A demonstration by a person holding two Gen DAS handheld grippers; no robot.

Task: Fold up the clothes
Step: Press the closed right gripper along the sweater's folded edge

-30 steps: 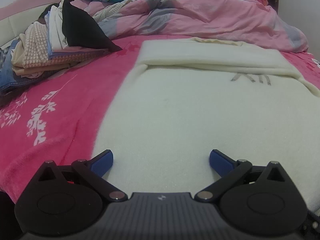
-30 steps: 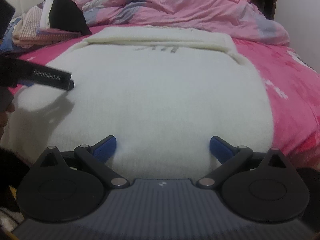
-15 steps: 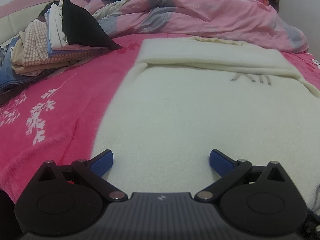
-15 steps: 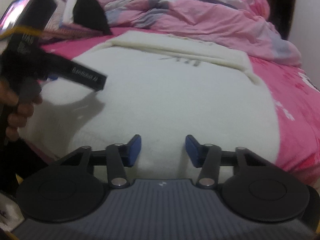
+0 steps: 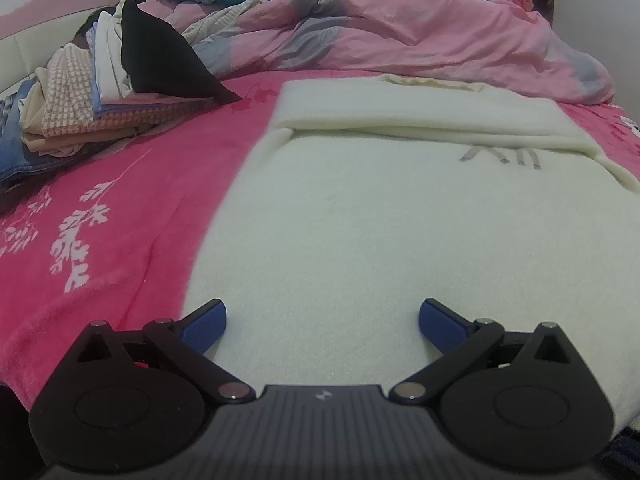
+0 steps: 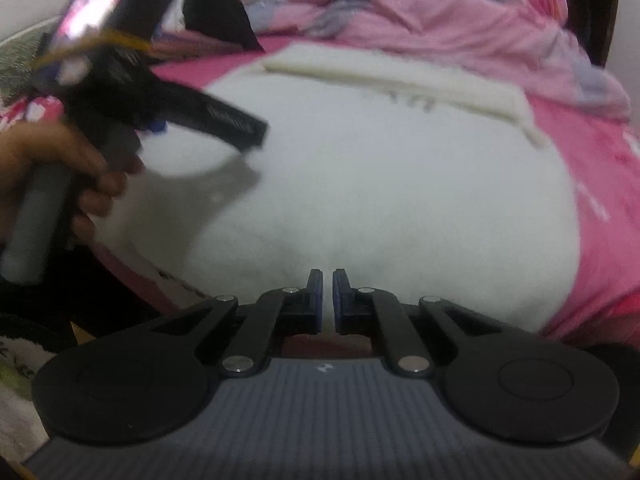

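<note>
Since a second ago the right claw (image 6: 327,296) has drawn its blue pads from wide apart to almost touching. Its jaws have just been closing, and they are now clenched over the near hem of the cream fleece garment (image 6: 400,184); whether a pinch of the fleece sits between the pads cannot be told. Its view has also swung, so the left claw (image 6: 240,128), gripped by a person's hand (image 6: 68,168), now shows large and blurred at the left, above the garment's left side.

From the left wrist view nothing has shifted: the left claw (image 5: 322,320) hangs released, blue pads (image 5: 204,326) wide apart, just above the garment's (image 5: 400,220) near left part.

That garment lies spread flat on the bright pink bed cover with white leaf print (image 5: 100,208), its far end folded over into a thick band, with faint grey marks just below the band. A stack of folded clothes topped by a black piece (image 5: 120,92) sits at the far left of the bed, apart from the garment. A crumpled pink and grey duvet (image 5: 420,40) is heaped along the head of the bed.
</note>
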